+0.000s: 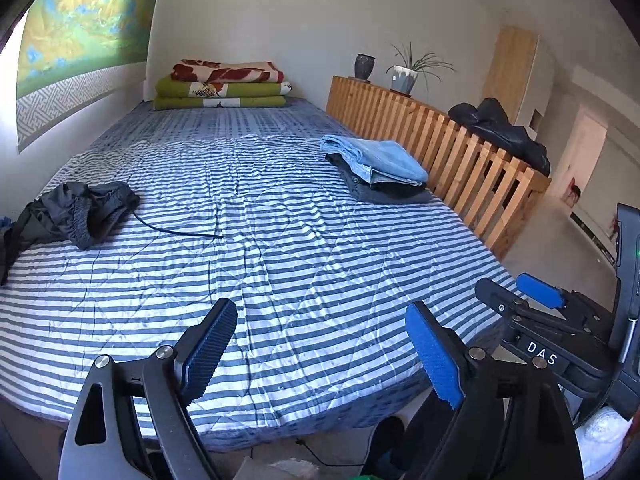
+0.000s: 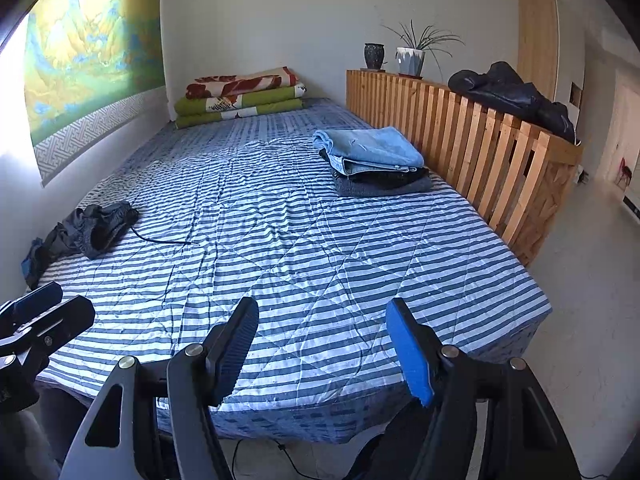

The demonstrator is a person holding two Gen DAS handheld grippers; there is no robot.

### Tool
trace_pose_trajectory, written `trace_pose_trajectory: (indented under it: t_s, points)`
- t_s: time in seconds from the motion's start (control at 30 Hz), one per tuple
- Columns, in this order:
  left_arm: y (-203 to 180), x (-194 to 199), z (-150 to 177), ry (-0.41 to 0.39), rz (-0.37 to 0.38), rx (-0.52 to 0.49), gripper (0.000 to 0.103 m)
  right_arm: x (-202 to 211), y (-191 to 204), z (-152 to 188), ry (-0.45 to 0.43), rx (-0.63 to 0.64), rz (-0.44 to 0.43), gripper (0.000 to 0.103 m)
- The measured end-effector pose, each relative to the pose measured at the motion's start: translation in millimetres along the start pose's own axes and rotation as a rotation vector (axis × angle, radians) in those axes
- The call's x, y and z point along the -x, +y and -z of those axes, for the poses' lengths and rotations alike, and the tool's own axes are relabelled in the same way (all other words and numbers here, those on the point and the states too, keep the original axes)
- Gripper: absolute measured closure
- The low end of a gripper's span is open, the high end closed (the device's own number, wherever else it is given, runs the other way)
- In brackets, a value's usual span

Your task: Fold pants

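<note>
Left tool: angled down over the near edge of the bed, pads spread wide, nothing between them. Right tool: same downward tilt, pads apart, empty.

Dark pants: crumpled heap at the bed's left side, drawstring trailing onto the striped quilt. Stack of folded pants: far right, beside the wooden slat rail.

Left view only: right tool's body lettered "DAS". Right view only: the left tool's tips at the left border, and more floor right of the bed.
</note>
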State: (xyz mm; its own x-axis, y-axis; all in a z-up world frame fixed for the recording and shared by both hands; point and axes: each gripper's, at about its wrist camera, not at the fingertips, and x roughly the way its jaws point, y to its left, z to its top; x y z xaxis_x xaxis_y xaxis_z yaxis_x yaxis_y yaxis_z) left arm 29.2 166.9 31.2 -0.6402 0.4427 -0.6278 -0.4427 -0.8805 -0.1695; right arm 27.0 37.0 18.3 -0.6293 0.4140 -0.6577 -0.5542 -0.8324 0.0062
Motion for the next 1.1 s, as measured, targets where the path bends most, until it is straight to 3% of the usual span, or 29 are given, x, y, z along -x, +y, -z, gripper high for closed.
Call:
trace_pose_trajectory:
  t_s: [0.23,0.67,1.1]
  points:
    - [3.7,-30.0,-7.1,0.033,-0.010,-0.013,0.013,-26.9,-7.8,2.7,0.038,-0.018,0.002,0.041]
    - [-0.2,-66.7,-8.6,0.049,-0.134,-0.072,0.004,-55.7,-31.5,13.0,0.097,-0.070,0.029,0.041]
    - [-2.0,-80.6,-3.8,0.084,-0.096,-0.044,0.002,-56.7,-34.0,13.6,0.099,-0.068,0.015,0.040]
